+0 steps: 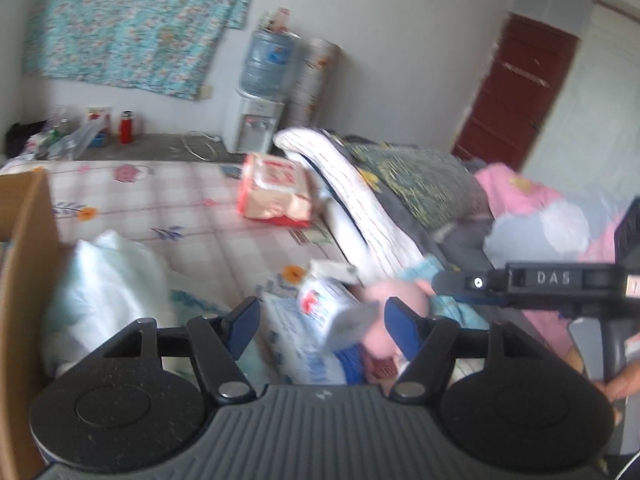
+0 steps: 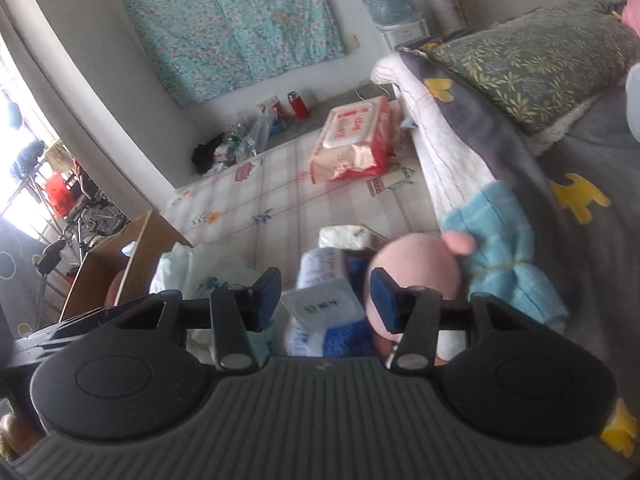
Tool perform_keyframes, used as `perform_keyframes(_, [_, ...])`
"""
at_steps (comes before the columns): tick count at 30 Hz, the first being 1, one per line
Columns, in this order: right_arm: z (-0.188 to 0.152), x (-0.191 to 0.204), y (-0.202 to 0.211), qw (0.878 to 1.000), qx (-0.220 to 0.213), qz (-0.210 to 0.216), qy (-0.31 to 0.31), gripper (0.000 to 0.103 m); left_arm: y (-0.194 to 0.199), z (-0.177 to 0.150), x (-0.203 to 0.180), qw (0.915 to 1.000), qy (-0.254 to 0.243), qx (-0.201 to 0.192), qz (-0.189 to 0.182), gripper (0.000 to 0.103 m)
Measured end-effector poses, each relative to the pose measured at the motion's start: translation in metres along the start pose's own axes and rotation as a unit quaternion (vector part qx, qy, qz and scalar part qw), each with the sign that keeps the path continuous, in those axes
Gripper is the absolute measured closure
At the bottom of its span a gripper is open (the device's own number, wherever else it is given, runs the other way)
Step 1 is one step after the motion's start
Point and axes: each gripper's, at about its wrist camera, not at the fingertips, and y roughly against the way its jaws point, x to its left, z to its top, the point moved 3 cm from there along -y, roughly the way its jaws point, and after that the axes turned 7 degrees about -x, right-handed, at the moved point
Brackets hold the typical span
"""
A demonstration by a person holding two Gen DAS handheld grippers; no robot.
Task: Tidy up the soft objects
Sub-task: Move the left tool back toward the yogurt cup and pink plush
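A blue-and-white wipes pack with a white lid lies on the checked bed sheet, against a pink plush toy. My left gripper hovers over both, jaws open, pads clear of them. My right gripper is open too and straddles the lid without pressing on it; its right pad stands in front of the plush. In the left wrist view the right gripper comes in from the right. A white tissue pack and a light-blue towel lie just beyond.
A cardboard box stands at the left by a white plastic bag. Farther up the bed lie a red wipes pack, a folded striped quilt and a green pillow. A water dispenser stands by the wall.
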Motion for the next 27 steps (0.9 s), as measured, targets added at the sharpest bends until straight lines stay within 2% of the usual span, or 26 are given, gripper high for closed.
perform_keyframes(2, [-0.007, -0.004, -0.002, 1.000, 0.010, 0.000, -0.005, 0.054, -0.012, -0.012, -0.007, 0.9998, -0.009, 0.017, -0.003, 0.038])
perform_keyframes(5, [-0.023, -0.007, -0.011, 0.999, 0.036, 0.009, -0.022, 0.054, -0.027, -0.032, -0.014, 0.9990, -0.021, 0.038, -0.001, 0.049])
perform_keyframes(7, [-0.037, -0.009, -0.021, 0.998, 0.055, 0.012, -0.037, 0.054, -0.035, -0.043, -0.016, 0.9982, -0.032, 0.051, 0.006, 0.062])
perform_keyframes(9, [-0.050, -0.010, -0.036, 0.996, 0.074, 0.013, -0.051, 0.054, -0.045, -0.052, -0.016, 0.9968, -0.042, 0.068, 0.014, 0.067])
perform_keyframes(13, [-0.066, -0.008, -0.066, 0.993, 0.097, 0.011, -0.063, 0.054, -0.058, -0.061, -0.014, 0.9942, -0.057, 0.089, 0.019, 0.067])
perform_keyframes(19, [-0.071, -0.013, -0.107, 0.990, 0.112, -0.006, -0.089, 0.055, -0.078, -0.060, -0.011, 0.9909, -0.071, 0.112, 0.024, 0.066])
perform_keyframes(23, [-0.069, -0.009, -0.123, 0.989, 0.116, -0.010, -0.096, 0.054, -0.093, -0.062, -0.006, 0.9896, -0.061, 0.129, 0.017, 0.062])
perform_keyframes(25, [-0.068, -0.007, -0.129, 0.988, 0.117, -0.010, -0.098, 0.053, -0.095, -0.060, -0.006, 0.9898, -0.059, 0.129, 0.012, 0.053])
perform_keyframes(27, [-0.068, -0.008, -0.133, 0.987, 0.120, -0.009, -0.106, 0.052, -0.098, -0.059, -0.007, 0.9895, -0.061, 0.130, 0.011, 0.050])
